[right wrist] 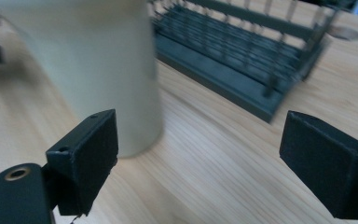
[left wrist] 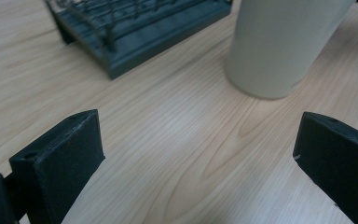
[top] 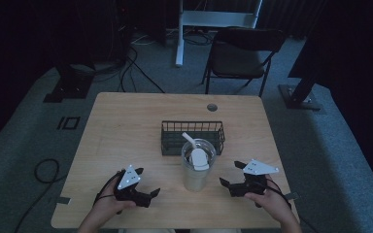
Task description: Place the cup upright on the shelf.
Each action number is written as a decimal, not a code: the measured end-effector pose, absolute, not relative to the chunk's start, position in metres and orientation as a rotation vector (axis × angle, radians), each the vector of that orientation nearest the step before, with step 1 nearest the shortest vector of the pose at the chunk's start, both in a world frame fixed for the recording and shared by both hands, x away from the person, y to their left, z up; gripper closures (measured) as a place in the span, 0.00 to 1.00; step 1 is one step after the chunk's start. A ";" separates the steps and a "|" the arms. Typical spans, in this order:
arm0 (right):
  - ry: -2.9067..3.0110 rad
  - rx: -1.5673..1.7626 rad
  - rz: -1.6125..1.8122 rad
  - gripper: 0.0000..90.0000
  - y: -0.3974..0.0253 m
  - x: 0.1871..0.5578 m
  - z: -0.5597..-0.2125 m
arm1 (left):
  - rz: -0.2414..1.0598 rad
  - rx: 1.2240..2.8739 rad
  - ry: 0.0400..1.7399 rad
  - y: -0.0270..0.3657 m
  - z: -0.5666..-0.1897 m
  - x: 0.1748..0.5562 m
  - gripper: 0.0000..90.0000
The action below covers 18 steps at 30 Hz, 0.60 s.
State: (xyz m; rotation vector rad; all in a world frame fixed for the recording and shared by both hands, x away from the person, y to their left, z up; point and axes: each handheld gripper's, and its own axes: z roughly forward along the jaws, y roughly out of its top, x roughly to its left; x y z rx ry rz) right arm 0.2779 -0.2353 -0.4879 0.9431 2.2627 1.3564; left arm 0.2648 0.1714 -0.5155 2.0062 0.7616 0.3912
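A pale tumbler (top: 197, 170) with a clear lid and a white straw stands on the wooden table (top: 126, 126), near its front middle. Right behind it sits a dark wire basket (top: 193, 137). My left gripper (top: 147, 183) rests open to the tumbler's left, a short gap away. My right gripper (top: 230, 175) is open on the tumbler's right. The left gripper view has the tumbler (left wrist: 279, 44) ahead to the right and the basket (left wrist: 135, 28) at top left, with the gripper (left wrist: 198, 158) wide apart. In the right gripper view the tumbler (right wrist: 93, 60) stands close by the left jaw of the gripper (right wrist: 200, 163), the basket (right wrist: 242, 60) beyond.
A round cable grommet (top: 211, 107) sits near the table's far edge. A folding chair (top: 240, 56) and a white stand leg (top: 179, 34) are on the floor behind the table, with cables (top: 126, 73) on the carpet at left.
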 end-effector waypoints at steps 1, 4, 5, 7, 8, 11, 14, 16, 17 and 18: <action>2.265 0.931 1.373 0.13 -0.233 0.277 -0.486 | 0.389 2.008 0.752 0.168 -0.515 0.266 0.02; 2.262 0.892 1.429 0.13 -0.228 0.277 -0.482 | 0.375 1.997 0.723 0.158 -0.512 0.268 0.02; 2.260 0.888 1.460 0.13 -0.226 0.277 -0.481 | 0.369 1.994 0.714 0.156 -0.512 0.268 0.02; 2.248 0.842 1.502 0.13 -0.223 0.277 -0.478 | 0.368 1.974 0.691 0.149 -0.508 0.270 0.02; 2.243 0.817 1.528 0.13 -0.221 0.277 -0.476 | 0.368 1.969 0.681 0.146 -0.507 0.270 0.02; 2.246 0.757 1.569 0.13 -0.217 0.276 -0.472 | 0.369 1.968 0.655 0.138 -0.503 0.272 0.02; 2.247 0.724 1.626 0.13 -0.213 0.276 -0.469 | 0.367 1.974 0.627 0.129 -0.502 0.274 0.02; 2.245 0.710 1.650 0.13 -0.212 0.277 -0.468 | 0.366 1.970 0.620 0.124 -0.502 0.276 0.02; 2.243 0.703 1.660 0.13 -0.211 0.278 -0.467 | 0.364 1.965 0.616 0.120 -0.503 0.278 0.02; 2.242 0.700 1.679 0.13 -0.210 0.279 -0.467 | 0.364 1.959 0.612 0.116 -0.503 0.279 0.02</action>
